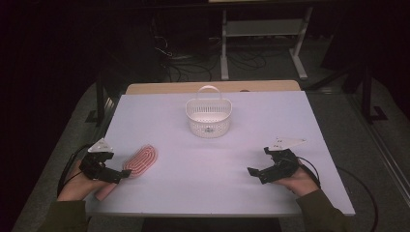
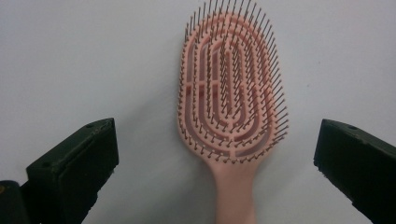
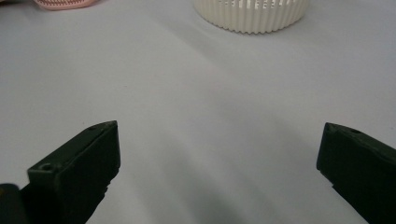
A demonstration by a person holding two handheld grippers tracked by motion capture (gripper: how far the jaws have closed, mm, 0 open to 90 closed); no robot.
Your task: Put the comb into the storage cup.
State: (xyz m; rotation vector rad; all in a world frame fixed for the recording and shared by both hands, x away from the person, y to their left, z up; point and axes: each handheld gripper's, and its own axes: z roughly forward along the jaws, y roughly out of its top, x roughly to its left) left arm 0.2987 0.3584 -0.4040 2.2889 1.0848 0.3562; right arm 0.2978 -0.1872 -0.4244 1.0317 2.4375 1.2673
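Observation:
A pink hairbrush [image 1: 140, 160] lies bristles up on the white table [image 1: 212, 150] at the front left. In the left gripper view the hairbrush [image 2: 231, 100] has its handle running down between my jaws, which stand wide apart. My left gripper [image 1: 122, 175] is open over the handle end and touches nothing. A white slotted basket [image 1: 209, 116] with a hoop handle stands at the far middle. My right gripper [image 1: 255, 173] is open at the front right above bare table, with the basket [image 3: 252, 15] ahead of it.
A wooden board [image 1: 212, 87] lies behind the table's far edge. Beyond it are a metal frame [image 1: 263, 34] and cables on a dark floor. The hairbrush head [image 3: 63, 3] shows at the top left of the right gripper view.

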